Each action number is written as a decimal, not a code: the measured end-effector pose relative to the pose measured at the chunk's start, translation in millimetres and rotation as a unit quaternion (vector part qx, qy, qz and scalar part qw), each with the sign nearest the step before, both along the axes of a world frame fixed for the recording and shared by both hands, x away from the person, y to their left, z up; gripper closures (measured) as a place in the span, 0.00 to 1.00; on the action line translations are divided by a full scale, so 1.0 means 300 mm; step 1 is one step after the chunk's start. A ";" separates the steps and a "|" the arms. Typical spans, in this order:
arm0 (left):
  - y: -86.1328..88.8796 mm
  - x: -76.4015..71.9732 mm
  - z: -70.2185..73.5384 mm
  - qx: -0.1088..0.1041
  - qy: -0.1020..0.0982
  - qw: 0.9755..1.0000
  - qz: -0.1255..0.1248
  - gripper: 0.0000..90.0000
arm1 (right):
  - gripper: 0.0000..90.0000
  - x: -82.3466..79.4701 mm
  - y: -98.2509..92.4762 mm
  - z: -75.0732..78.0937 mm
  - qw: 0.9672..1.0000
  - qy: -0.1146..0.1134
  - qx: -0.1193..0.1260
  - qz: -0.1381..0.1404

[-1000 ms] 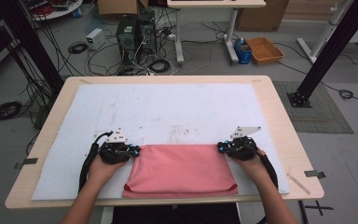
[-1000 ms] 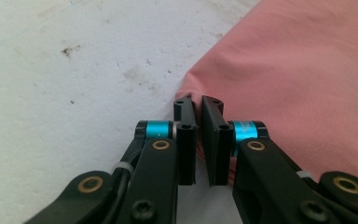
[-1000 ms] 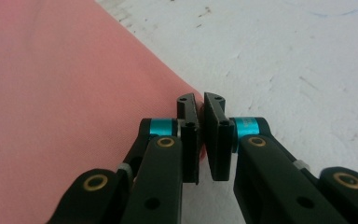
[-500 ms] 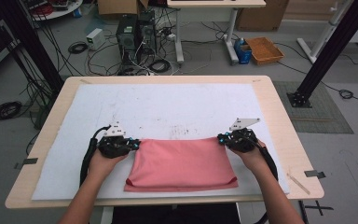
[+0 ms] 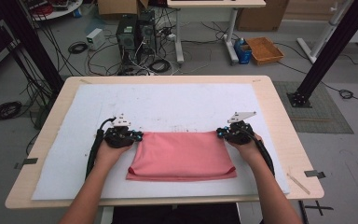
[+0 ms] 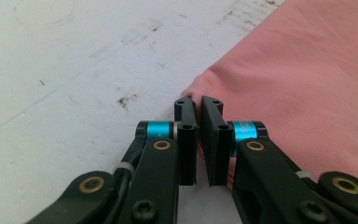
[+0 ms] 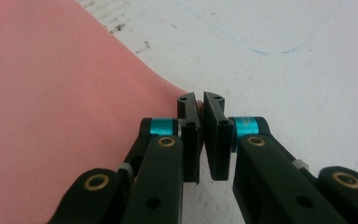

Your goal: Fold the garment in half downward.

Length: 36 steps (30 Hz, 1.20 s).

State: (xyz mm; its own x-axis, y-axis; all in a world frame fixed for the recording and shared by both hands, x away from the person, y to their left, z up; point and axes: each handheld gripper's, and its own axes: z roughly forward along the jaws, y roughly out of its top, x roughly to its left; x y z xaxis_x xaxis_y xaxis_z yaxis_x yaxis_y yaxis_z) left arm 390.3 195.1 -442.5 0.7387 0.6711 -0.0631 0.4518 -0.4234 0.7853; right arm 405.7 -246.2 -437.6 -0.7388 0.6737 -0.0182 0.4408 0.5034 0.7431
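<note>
Pink cloth (image 5: 182,156) flat on white mat (image 5: 168,105); left gripper (image 6: 199,103) pinches far-left corner, right gripper (image 7: 200,100) pinches far-right corner.

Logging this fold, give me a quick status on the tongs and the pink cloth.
Left tongs shut on pink cloth, far left corner. Right tongs shut on far right corner. White mat ahead, nothing in the way.

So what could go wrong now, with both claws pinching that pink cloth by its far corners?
Each claw, the left claw and the right claw, grips only the very tip of a corner of the pink cloth, so a corner might slip free. The near edge is curled up at its right end, which could leave a crease. Uneven pulling may also skew the cloth on the white mat.
</note>
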 end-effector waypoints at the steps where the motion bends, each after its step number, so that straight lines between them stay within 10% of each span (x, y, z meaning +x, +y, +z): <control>1: 0.001 0.006 -0.002 -0.003 -0.001 1.000 0.003 0.94 | 0.95 0.004 0.001 0.000 1.000 0.001 0.000 -0.001; 12: 0.007 0.020 -0.017 -0.010 0.001 1.000 0.016 0.93 | 0.94 0.043 0.023 0.003 1.000 -0.004 -0.014 -0.003; 25: 0.013 -0.030 0.032 -0.033 -0.002 0.999 0.005 0.59 | 0.51 -0.012 0.004 0.017 0.999 -0.004 0.031 -0.022; 36: 0.064 -0.160 0.035 -0.070 0.005 0.997 -0.014 0.47 | 0.36 -0.116 -0.009 0.022 0.999 0.002 0.044 -0.016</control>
State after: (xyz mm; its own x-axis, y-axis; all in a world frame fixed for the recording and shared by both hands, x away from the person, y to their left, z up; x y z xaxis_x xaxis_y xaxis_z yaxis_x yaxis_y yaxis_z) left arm 342.3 214.3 -431.9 0.7563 0.6335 -0.1630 0.4499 -0.3228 0.8327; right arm 370.8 -249.0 -431.0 -0.7164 0.6963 0.0456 0.4596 0.4217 0.7816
